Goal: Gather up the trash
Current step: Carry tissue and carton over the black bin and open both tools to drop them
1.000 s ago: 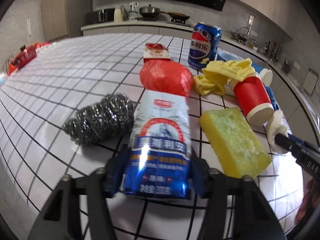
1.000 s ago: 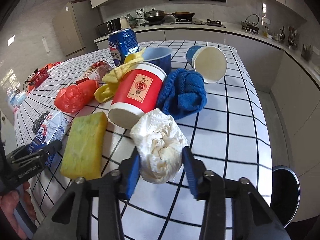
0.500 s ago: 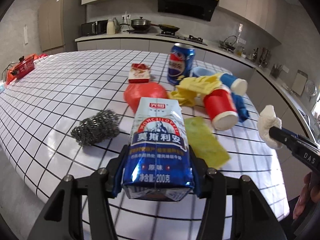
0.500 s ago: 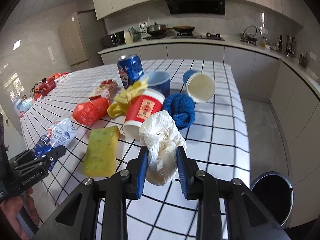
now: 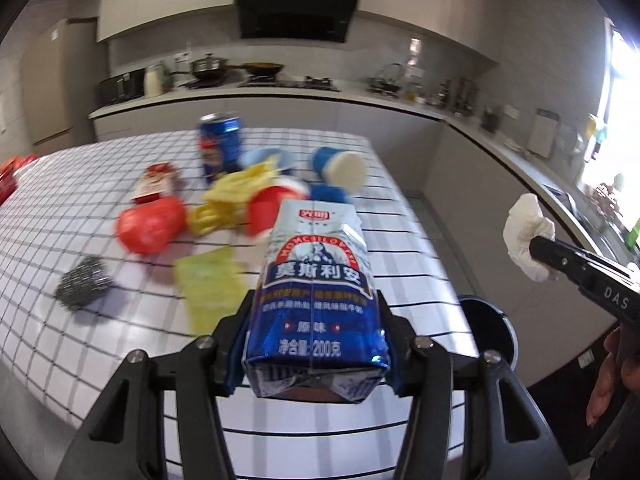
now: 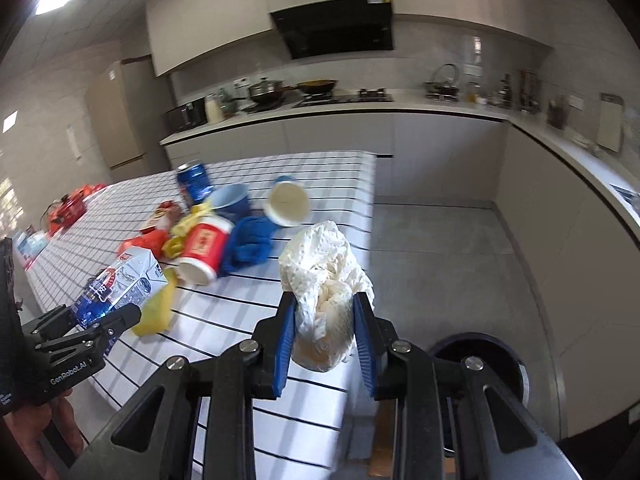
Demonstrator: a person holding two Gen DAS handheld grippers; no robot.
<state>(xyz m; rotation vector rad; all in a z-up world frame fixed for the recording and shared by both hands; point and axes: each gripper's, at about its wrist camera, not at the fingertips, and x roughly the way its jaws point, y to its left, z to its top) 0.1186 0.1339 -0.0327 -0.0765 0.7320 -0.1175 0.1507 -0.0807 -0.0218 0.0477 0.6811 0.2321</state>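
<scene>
A grey-walled kitchen with pale cabinets, a dark extractor hood and a long worktop with pans runs behind everything. In front of it stands the bench point(image 6: 332, 184), covered in a white cloth with a black grid. Beyond its near corner, on the grey floor below and just right of the right gripper, sits a dark round bin point(image 6: 480, 364), most likely the target for both loads.

The left gripper point(image 5: 314, 344) is clamped across the lower end of a blue-and-white carton point(image 5: 316, 280), held upright and clear of the bench, presumably lifted for carrying towards the bin point(image 5: 490, 332), which lies low and to its right. The right gripper point(image 6: 324, 336) is closed on a crumpled white paper wad point(image 6: 324, 276), pinched at its lower half and raised past the bench edge.

Ahead of both grippers, resting on the bench, lie a tipped red cup point(image 6: 204, 248), a blue cloth point(image 6: 250, 242), a yellow sponge point(image 5: 208, 280), a red bag point(image 5: 150, 226), yellow gloves point(image 5: 236, 196), a blue can point(image 5: 220, 146), two blue cups and a steel scourer point(image 5: 82, 288). Motion blur softens them.
</scene>
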